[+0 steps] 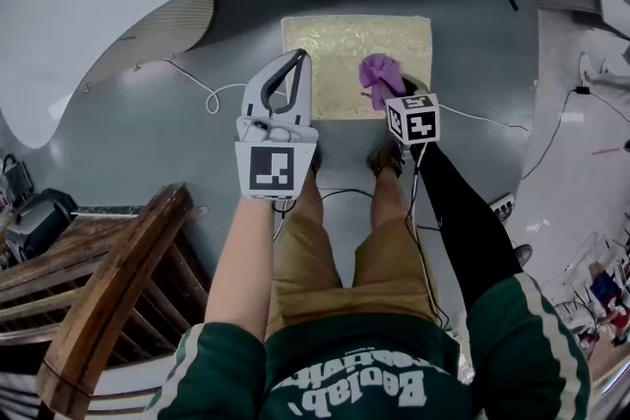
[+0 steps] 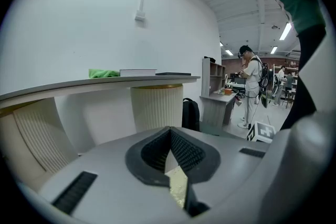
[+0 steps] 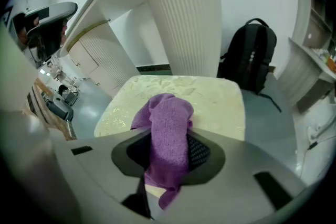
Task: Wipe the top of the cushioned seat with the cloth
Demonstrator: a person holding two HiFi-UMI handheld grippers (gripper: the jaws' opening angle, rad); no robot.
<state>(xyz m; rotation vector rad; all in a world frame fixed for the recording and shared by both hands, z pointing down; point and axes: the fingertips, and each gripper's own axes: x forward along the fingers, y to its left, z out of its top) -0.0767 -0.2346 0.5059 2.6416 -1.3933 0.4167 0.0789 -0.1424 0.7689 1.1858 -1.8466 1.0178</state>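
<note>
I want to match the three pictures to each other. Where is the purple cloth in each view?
Head view: the purple cloth is right of centre, over the right part of the cushioned seat.
Left gripper view: not in it.
Right gripper view: at the centre, clamped in the right gripper.
Shared landmark: the cushioned seat, a sliver below the left gripper and wide behind the purple cloth.

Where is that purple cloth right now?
The purple cloth is pinched in the right gripper, over the near right corner of the cushioned seat in the head view.
</note>
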